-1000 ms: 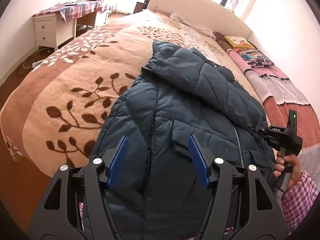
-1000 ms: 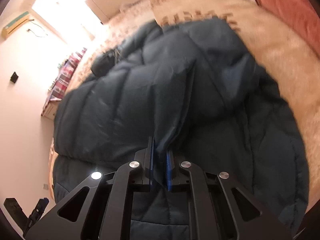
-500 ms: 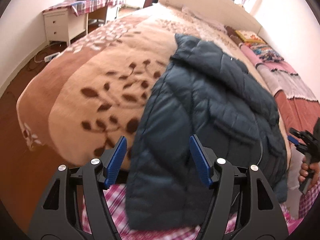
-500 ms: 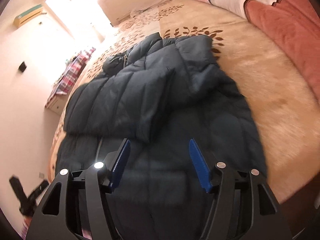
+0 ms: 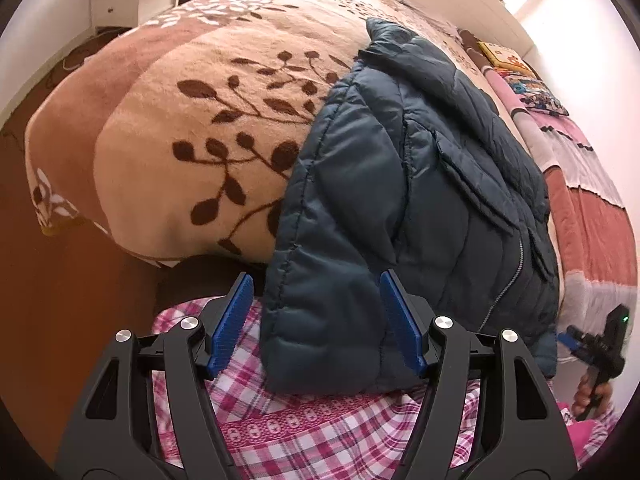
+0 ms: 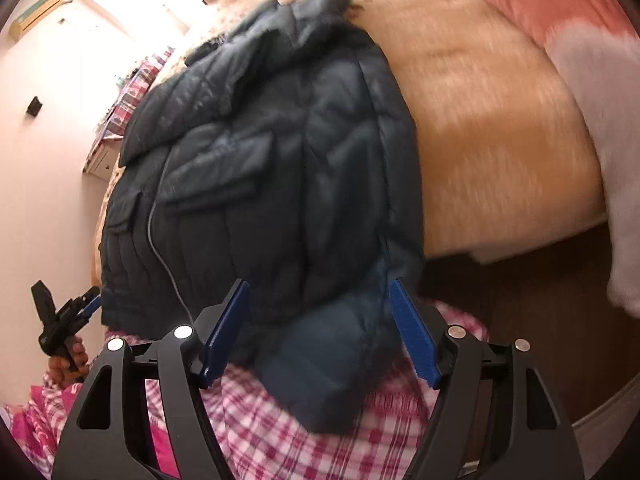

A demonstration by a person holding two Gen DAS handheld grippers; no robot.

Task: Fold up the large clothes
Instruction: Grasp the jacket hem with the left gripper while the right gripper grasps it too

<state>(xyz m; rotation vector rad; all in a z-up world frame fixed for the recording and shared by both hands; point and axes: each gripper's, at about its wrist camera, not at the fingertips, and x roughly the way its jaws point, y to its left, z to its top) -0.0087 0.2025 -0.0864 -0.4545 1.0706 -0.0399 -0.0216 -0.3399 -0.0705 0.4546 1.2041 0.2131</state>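
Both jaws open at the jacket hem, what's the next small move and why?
Probably ease both grippers forward and close on the hem corners. The dark blue puffer jacket lies on the bed, its sleeves already folded in, its bottom edge hanging over the side. The left gripper and right gripper, whose jaws have just been opening, frame that edge unpressed.

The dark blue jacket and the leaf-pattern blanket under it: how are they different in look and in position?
The jacket is dark blue, quilted and smooth; the blanket is beige, fuzzy, with brown leaves. The jacket lies on top with its sleeves folded across its front; the blanket is spread flat over the bed. The jacket's hem hangs past the bed's edge against pink checked clothing; the blanket only curves over that edge. Both are soft textiles.
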